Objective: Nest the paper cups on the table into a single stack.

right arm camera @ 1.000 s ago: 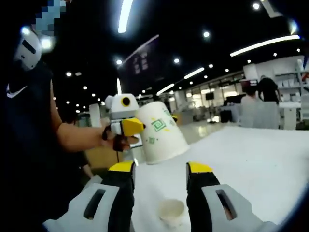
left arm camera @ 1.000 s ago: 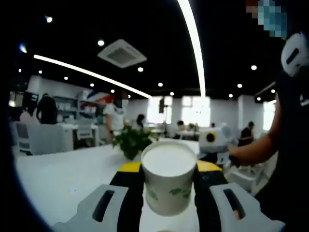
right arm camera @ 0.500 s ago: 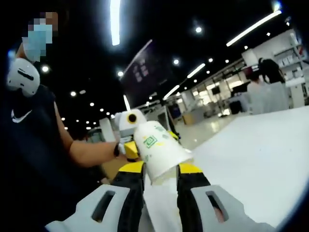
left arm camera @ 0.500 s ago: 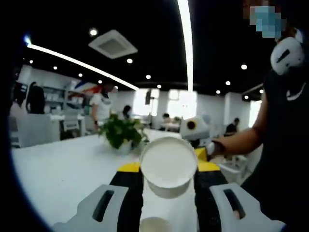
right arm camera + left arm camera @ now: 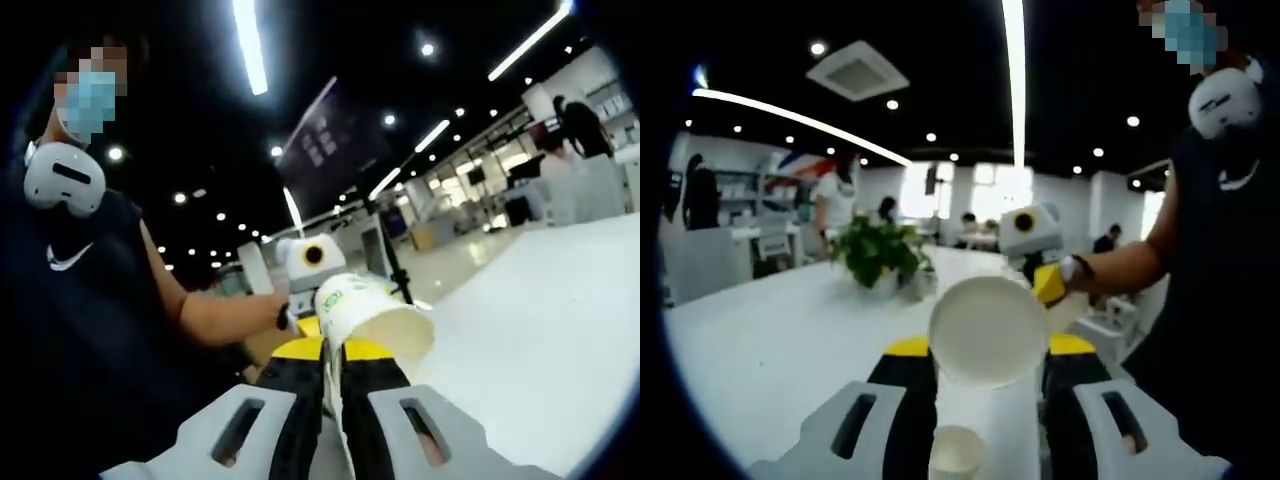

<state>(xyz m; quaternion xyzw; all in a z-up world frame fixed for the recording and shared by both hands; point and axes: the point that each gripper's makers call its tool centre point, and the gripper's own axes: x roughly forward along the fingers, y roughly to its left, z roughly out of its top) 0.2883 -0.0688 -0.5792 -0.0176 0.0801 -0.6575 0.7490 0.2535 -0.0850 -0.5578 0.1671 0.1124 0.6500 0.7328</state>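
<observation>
Left gripper (image 5: 988,352) holds a paper cup (image 5: 988,330) between its yellow-tipped jaws, clamped on the cup's sides; the cup is tipped so its open white mouth faces back toward the camera. A second paper cup (image 5: 956,452) stands upright on the white table (image 5: 760,350) just below and ahead of the jaws, between the two jaw bases. Beyond the held cup and to its right, the right gripper (image 5: 1040,262) comes in, carried by the person's forearm (image 5: 1118,268), which reaches in from the right edge at a slight downward slope. A potted plant (image 5: 876,254) sits on the table further off, left of the held cup.

Right gripper view: the right gripper's own jaws are drawn almost together, with only a thin gap left; whether they pinch anything there is unclear. Directly past their tips the paper cup (image 5: 368,318) lies tilted, mouth toward the lower right, green print on its side. Left gripper (image 5: 310,290) shows behind it, held by the person's hand (image 5: 286,316) with the forearm extending level from the left. Table surface spreads to the right of the jaws.
</observation>
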